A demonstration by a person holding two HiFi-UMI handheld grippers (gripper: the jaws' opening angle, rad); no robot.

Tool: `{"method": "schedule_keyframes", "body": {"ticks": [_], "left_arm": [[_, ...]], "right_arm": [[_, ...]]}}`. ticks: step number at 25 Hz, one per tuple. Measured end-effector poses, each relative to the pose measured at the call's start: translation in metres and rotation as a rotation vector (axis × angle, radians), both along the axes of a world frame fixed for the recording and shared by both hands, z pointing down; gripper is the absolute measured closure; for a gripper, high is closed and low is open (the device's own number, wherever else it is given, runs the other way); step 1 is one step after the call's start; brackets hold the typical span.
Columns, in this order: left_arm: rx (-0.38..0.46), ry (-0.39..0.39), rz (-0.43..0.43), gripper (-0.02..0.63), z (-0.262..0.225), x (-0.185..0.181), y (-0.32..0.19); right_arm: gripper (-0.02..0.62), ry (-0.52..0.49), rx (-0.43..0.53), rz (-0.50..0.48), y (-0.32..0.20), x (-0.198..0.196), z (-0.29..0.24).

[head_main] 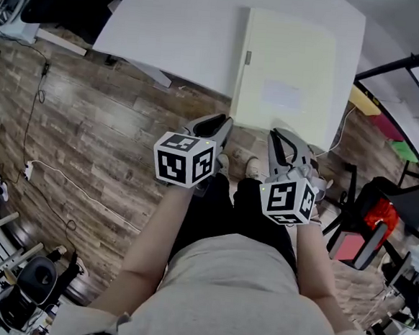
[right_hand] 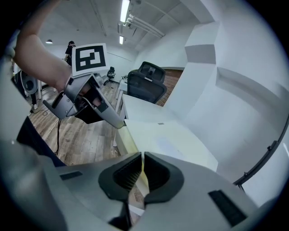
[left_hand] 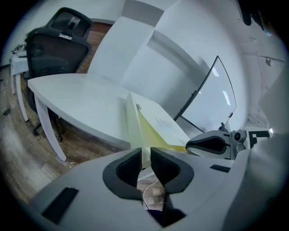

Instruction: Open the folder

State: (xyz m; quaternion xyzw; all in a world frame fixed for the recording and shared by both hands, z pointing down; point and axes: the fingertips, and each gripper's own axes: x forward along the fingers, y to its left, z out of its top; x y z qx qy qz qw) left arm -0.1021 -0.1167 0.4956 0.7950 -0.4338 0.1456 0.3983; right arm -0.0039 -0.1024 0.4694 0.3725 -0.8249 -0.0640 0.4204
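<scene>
The folder (head_main: 286, 68) lies closed at the tabletop's (head_main: 184, 31) near edge, its cover pinched by the right gripper (right_hand: 142, 166) and its corner seemingly clamped by the left gripper (left_hand: 145, 155); lifting remains.

Floor (head_main: 89, 139): dark wood-look planks. A white table (head_main: 184, 31) stood on slanted white legs (left_hand: 50, 133), with a black office chair (left_hand: 58, 45) behind it. Walls (right_hand: 235, 58) were white; ceiling strip lights (right_hand: 125, 10) were lit.
</scene>
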Motion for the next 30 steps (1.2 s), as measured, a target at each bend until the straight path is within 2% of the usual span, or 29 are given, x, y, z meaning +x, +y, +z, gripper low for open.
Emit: {"method": "schedule_keyframes", "body": {"ticks": [19, 30], "left_arm": [[0.016, -0.083, 0.010, 0.531, -0.001, -0.001, -0.001], [0.015, -0.097, -0.004, 0.531, -0.001, 0.000, 0.000]], "right_arm": [[0.571, -0.056, 0.023, 0.000, -0.003, 0.003, -0.017], [0.574, -0.089, 0.032, 0.005, -0.004, 0.007, -0.024]]}}
